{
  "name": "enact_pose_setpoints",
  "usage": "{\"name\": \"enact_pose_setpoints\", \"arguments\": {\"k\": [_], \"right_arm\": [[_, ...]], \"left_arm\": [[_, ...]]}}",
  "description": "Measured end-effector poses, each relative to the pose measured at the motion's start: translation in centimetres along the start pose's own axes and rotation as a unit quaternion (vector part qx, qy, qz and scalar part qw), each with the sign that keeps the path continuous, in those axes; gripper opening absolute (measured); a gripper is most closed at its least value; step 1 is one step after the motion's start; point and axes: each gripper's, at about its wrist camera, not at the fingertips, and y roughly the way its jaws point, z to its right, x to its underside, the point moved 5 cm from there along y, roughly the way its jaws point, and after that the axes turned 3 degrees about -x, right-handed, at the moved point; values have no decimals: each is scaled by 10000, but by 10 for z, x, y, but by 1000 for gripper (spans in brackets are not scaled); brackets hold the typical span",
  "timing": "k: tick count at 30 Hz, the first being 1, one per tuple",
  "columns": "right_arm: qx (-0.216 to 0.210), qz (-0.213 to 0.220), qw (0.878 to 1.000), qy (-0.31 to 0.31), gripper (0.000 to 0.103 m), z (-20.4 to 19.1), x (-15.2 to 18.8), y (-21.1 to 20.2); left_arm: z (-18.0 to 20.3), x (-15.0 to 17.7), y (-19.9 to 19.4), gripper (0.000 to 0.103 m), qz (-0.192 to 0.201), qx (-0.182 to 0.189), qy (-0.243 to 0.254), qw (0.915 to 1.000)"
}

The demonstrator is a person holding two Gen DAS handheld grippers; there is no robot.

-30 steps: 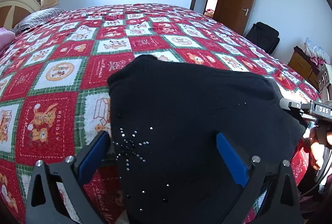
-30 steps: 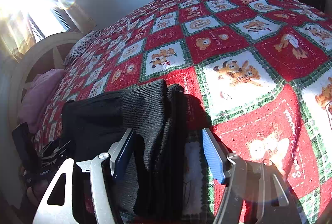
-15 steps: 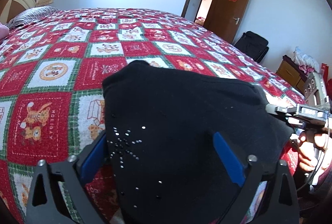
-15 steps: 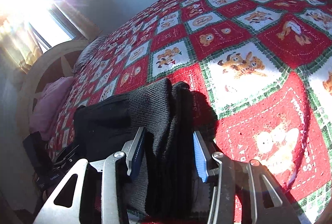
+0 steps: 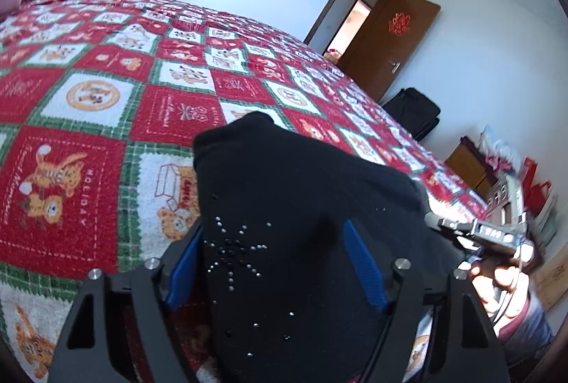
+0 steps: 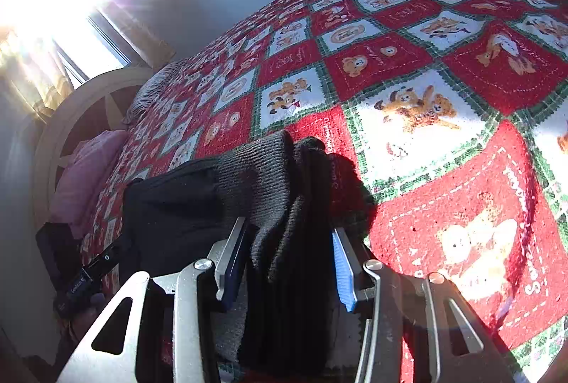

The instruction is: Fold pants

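Black pants (image 5: 301,205) with a rhinestone star lie folded on the red patchwork quilt (image 5: 71,191). In the left wrist view my left gripper (image 5: 273,262) straddles their near end. Its jaws are closing, with the cloth between the blue pads (image 5: 365,265) and still wide apart. In the right wrist view my right gripper (image 6: 289,262) is shut on the bunched end of the pants (image 6: 277,191), grey ribbed knit beside black cloth. The right gripper (image 5: 479,233) also shows at the pants' right edge, held by a hand (image 5: 504,280). The left gripper (image 6: 85,280) appears dark at the far left.
The quilt (image 6: 426,106) covers the whole bed. A pink pillow (image 6: 88,170) and a pale headboard (image 6: 71,106) stand by the bright window. A brown door (image 5: 394,42), a black bag (image 5: 415,113) and a wooden cabinet (image 5: 465,162) line the far wall.
The left jaws have narrowed around the pants, and the left view has rolled and swung towards the door. The right jaws closed in on the bunched cloth, then held still.
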Motion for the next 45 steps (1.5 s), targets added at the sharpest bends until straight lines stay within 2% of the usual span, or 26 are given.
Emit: {"name": "enact_pose_setpoints", "arguments": {"k": [3,5,8,11,16,22,28,33,36,41,43,45], "right_arm": [[28,4,10000,-9,44,-1,0,0],[35,54,9999,-130,34,-8,1,-4],[55,184,9992,-348,28,-20,0,-11],[21,270,9989,-393,27,-27,-1,-17],[-184,392,9976,-532,26,-48,-6,-29],[-470,240,9949,-862,25,-93,-22,-7],[-924,-73,9857,-1410,25,-174,-46,55],[-1259,-280,9737,-1879,25,-247,-49,115],[-1426,-480,9697,-1926,25,-275,-42,148],[-1424,-736,9672,-1969,25,-295,-25,195],[-1305,-802,9688,-1951,25,-292,-20,206],[-1249,-868,9708,-1853,25,-283,-19,213]], "left_arm": [[4,1,1,71,-14,-123,108,9999],[4,1,1,44,-45,-188,155,9997],[4,-1,-3,26,-28,-109,152,9998],[4,-4,-9,14,42,-136,159,9998],[2,-15,-28,11,195,90,-45,9998],[-7,-33,-58,11,494,-43,-14,9988],[-55,-54,-110,11,941,-701,-66,9931],[-111,-69,-146,11,1244,-1393,-327,9819],[-137,-69,-157,11,1290,-1804,-361,9744],[-181,-55,-150,11,1085,-2444,-341,9630],[-197,-47,-141,11,939,-2467,-505,9632],[-207,-38,-131,16,783,-2544,-537,9624]]}}
